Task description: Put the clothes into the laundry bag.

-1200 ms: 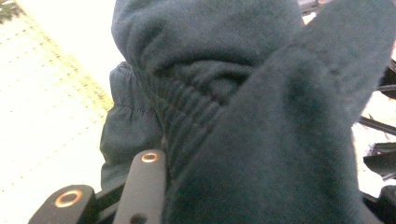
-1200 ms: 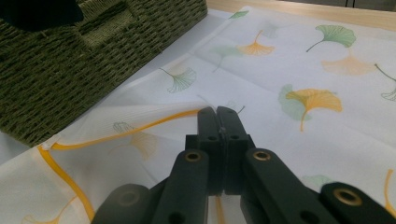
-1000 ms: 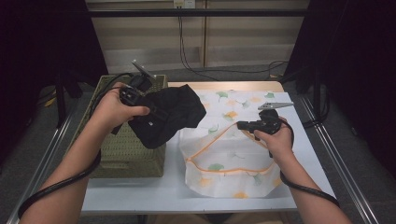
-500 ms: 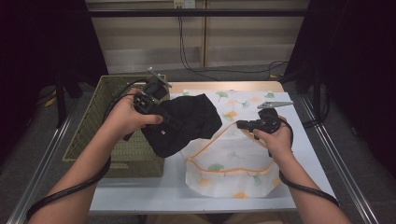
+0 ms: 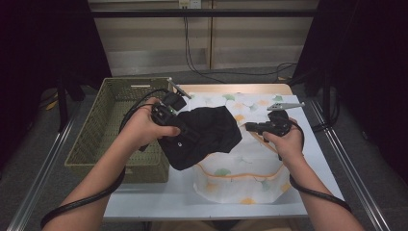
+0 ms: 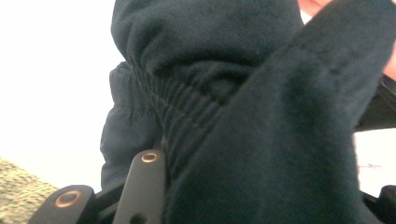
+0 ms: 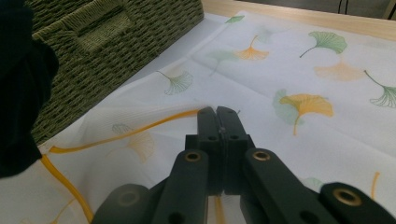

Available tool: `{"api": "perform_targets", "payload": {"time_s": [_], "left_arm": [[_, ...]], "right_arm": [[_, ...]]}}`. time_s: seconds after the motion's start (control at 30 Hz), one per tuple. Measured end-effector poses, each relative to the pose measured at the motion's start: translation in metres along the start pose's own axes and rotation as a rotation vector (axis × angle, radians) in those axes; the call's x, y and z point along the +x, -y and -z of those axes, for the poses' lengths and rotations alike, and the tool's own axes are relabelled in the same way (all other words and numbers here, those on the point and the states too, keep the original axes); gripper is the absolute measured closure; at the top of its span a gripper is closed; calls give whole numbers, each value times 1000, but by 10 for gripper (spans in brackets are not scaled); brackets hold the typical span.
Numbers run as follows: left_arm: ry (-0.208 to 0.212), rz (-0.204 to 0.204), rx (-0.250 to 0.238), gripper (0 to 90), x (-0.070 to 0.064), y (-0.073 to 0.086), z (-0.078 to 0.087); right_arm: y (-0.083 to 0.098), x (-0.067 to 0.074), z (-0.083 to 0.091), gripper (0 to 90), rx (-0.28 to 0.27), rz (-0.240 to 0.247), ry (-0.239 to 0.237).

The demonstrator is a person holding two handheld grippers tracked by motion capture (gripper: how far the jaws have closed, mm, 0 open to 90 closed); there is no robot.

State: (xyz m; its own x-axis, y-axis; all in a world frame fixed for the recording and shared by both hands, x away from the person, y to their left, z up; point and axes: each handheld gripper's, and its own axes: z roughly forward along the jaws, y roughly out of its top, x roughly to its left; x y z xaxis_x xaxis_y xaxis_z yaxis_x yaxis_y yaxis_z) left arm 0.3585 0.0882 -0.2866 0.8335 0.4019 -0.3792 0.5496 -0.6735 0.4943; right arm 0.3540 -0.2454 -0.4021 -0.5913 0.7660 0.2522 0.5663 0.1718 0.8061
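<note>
A black garment hangs bunched from my left gripper, whose jaws are shut on its ribbed edge. It hovers just right of the woven green basket, over the mouth of a white leaf-print bag with an orange rim. My right gripper sits at the bag's right side. Its jaws are pressed together on the thin orange-trimmed edge, holding the opening up. Through the left gripper view the dark cloth hides most of the left gripper.
The basket stands at the table's left with its inside in shadow. The leaf-print cloth spreads over the white table toward the far edge. Metal rails run along both sides, and cables lie on the floor behind.
My left gripper has carried the black garment rightward and slightly down, from above the basket to above the bag's opening. The right gripper has stayed put.
</note>
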Motion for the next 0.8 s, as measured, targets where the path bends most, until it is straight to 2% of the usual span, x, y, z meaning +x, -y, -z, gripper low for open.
{"api": "perform_targets", "payload": {"time_s": [0.07,0.1,0.13,0.2,0.27,0.33,0.4,0.57,0.6,0.67,0.73,0.77,0.8], "left_arm": [[-3,-18,27,633,-1,-1,-1],[-4,-17,18,633,-2,-1,-3],[-4,37,-23,633,-6,-1,-7],[-1,-25,24,633,-4,-1,-7],[6,-42,39,633,-5,-1,-10],[8,-50,47,633,-5,-1,-12],[14,-39,43,632,-6,-1,-16],[12,-62,71,632,-7,-3,-26],[5,-45,58,632,-9,-3,-28],[17,-58,74,632,-9,-4,-32],[13,-50,71,632,-10,-5,-36],[14,-54,86,632,-10,-6,-37],[15,-48,76,632,-11,-5,-39]], "right_arm": [[-1,0,0,900,0,2,-3],[-1,0,0,900,-1,5,-3],[-1,1,0,900,-5,7,-3],[-1,1,0,900,-4,7,-1],[-1,2,0,900,-1,5,-1],[-1,2,0,900,-4,7,-2],[-1,2,0,900,-7,8,-2],[-3,3,0,900,-6,11,-2],[-3,3,0,900,-7,12,-3],[-4,3,-1,900,-7,14,-6],[-5,4,-1,900,-7,16,-7],[-5,4,-2,900,-6,15,-8],[-5,5,-2,900,-6,14,-9]]}}
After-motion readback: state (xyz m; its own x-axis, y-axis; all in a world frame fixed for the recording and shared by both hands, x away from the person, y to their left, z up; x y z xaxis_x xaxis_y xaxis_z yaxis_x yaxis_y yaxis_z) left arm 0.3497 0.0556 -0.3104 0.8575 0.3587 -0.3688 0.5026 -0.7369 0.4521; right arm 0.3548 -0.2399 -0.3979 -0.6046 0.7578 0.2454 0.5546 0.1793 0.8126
